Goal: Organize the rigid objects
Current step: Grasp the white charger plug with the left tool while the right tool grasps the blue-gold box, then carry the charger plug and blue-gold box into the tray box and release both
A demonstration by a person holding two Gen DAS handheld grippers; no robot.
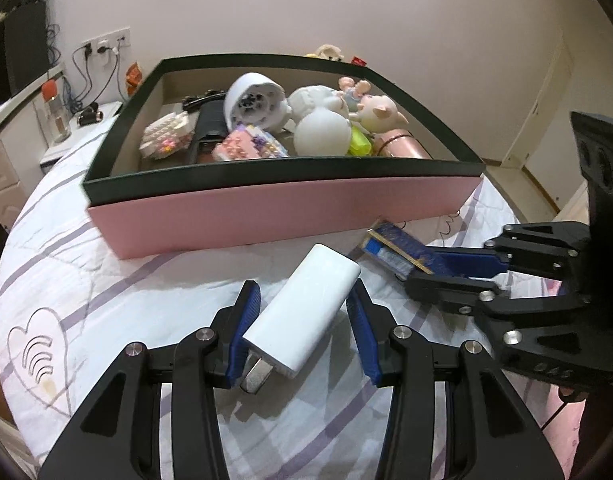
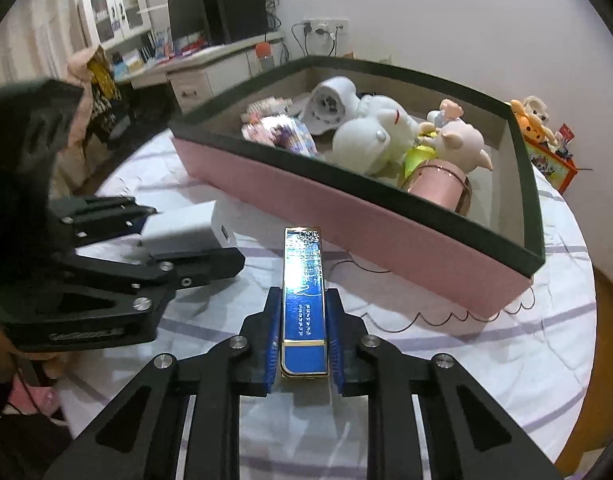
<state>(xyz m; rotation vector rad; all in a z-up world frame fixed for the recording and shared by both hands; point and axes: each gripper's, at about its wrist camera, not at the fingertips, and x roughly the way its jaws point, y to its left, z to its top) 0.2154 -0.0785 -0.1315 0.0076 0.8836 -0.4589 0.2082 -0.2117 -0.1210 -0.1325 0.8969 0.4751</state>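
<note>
My left gripper (image 1: 304,296) is shut on a white plug-in charger (image 1: 302,312), held tilted just above the quilt with its metal prongs toward the camera. The right wrist view shows this gripper (image 2: 196,236) and the charger (image 2: 186,228) at the left. My right gripper (image 2: 304,294) is shut on the near end of a slim blue and gold box (image 2: 304,280), which points toward the pink storage box (image 2: 346,216). From the left wrist view the right gripper (image 1: 422,276) and the blue box (image 1: 390,246) sit close to the pink storage box's front wall (image 1: 286,208).
The pink storage box has a dark green rim and holds white toys (image 1: 318,120), a pig figurine (image 2: 462,140), a pink cylinder (image 2: 438,184) and block models (image 1: 166,136). It rests on a white quilt with purple stripes (image 1: 106,280). A desk with a monitor (image 2: 186,20) stands at the far left.
</note>
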